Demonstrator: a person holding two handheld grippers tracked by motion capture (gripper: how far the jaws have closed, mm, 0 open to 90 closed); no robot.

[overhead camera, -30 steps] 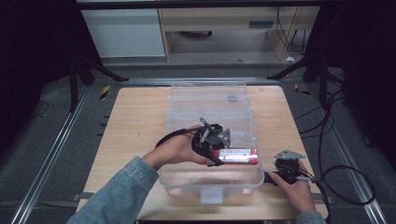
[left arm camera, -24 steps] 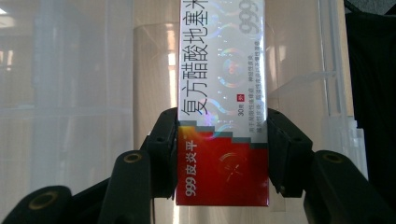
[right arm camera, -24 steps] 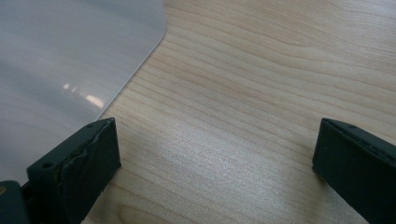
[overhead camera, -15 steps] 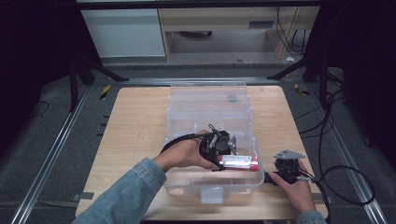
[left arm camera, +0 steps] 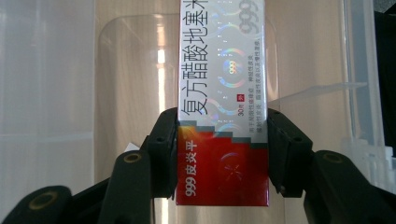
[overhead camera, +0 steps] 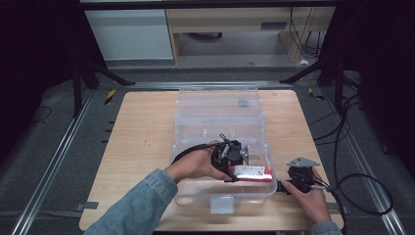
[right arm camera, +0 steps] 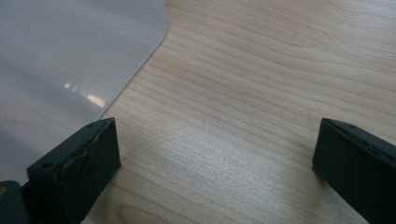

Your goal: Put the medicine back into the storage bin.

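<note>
Now left tool (left arm camera: 222,154) clamps red-and-silver carton (left arm camera: 223,116), Chinese print; right tool (right arm camera: 215,163) spread wide, empty.

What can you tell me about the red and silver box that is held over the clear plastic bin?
The box is long and narrow, apparently cardboard, with a shiny silver part bearing large black Chinese characters and holographic rings, and a red end with white print reading 999. The left hand-held gripper clamps it across its width, one black jaw pressed on each long side near the red end. In the high view it lies level inside the near part of the clear plastic bin, its free end pointing toward the right wall. Whether it touches the bottom cannot be told.
</note>
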